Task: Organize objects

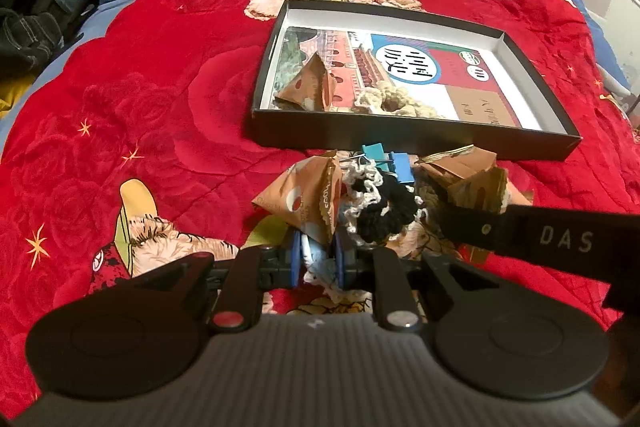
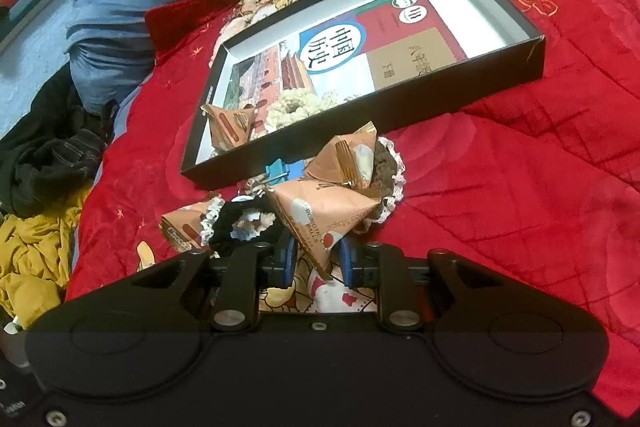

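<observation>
L gripper: closed on pale blue scrunchie, at pile's 6 o'clock
R gripper: clamped on corner of tan packet; pile's 5 o'clock
Pile: packets, black scrunchie, blue clips on red quilt; touching box at its 6 o'clock
Box: black, open; holds book, packet, cream scrunchie

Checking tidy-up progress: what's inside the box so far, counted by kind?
Book: 1
Snack packet: 1
Scrunchie: 1
Total in the box: 3
</observation>
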The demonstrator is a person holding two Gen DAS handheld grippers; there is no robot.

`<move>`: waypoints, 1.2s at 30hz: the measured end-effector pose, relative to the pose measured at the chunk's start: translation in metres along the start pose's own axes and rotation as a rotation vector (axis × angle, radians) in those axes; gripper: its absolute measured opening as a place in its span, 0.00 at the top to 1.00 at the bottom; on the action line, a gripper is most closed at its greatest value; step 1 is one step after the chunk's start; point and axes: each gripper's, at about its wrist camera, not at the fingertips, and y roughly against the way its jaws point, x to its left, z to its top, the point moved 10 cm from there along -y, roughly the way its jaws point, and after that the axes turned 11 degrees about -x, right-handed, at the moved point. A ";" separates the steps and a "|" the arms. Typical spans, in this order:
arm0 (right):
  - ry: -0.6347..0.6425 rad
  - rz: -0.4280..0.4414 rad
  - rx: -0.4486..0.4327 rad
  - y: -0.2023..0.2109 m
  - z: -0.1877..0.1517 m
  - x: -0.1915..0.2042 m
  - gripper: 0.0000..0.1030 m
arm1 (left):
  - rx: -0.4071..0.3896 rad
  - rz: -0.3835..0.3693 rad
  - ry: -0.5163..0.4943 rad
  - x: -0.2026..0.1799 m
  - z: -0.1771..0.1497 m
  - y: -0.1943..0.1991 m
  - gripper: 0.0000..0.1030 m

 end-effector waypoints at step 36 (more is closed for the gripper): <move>-0.005 0.050 -0.070 0.021 0.018 0.002 0.81 | -0.115 -0.046 0.054 0.000 0.015 0.031 0.87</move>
